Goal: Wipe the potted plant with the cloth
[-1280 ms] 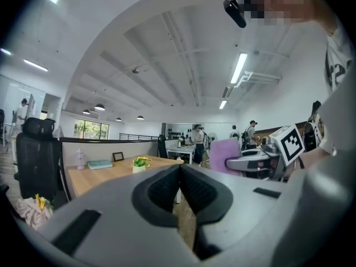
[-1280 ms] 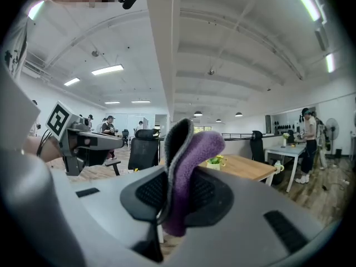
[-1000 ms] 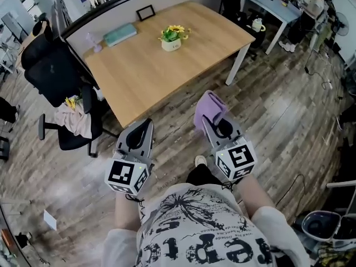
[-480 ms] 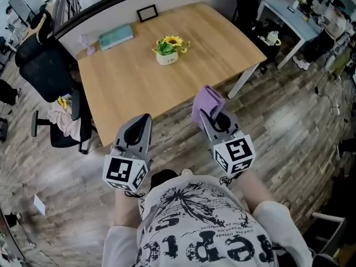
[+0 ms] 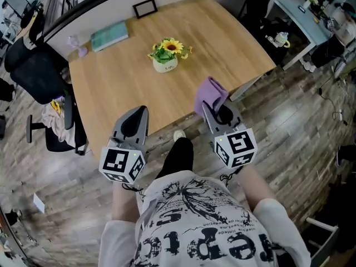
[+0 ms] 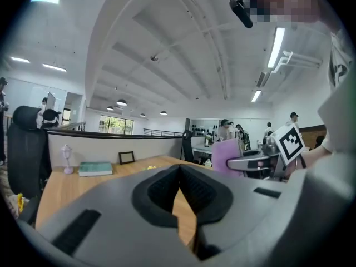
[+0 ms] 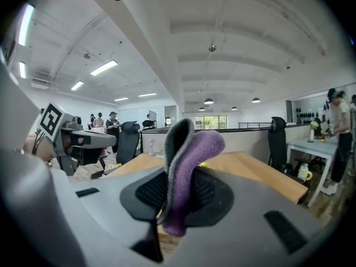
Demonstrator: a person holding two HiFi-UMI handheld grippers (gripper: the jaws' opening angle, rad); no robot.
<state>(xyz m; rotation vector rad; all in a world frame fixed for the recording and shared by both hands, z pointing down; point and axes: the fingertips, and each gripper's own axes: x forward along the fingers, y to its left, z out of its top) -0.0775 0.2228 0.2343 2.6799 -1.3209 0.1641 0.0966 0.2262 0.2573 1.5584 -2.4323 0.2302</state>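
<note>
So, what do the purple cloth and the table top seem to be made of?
Cloth: probably fleece or microfibre; fuzzy matte nap, purple with a grey side. Table top: wood or wood-look laminate, pale, with grain lines; I cannot tell which.

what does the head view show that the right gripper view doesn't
Only the head view: the potted plant in full, the teal book, the picture frame and the person's printed shirt. Only the right gripper view: the ceiling lights and people standing in the distance. Both: the purple cloth clamped in the right gripper, the left gripper and the wooden table.
</note>
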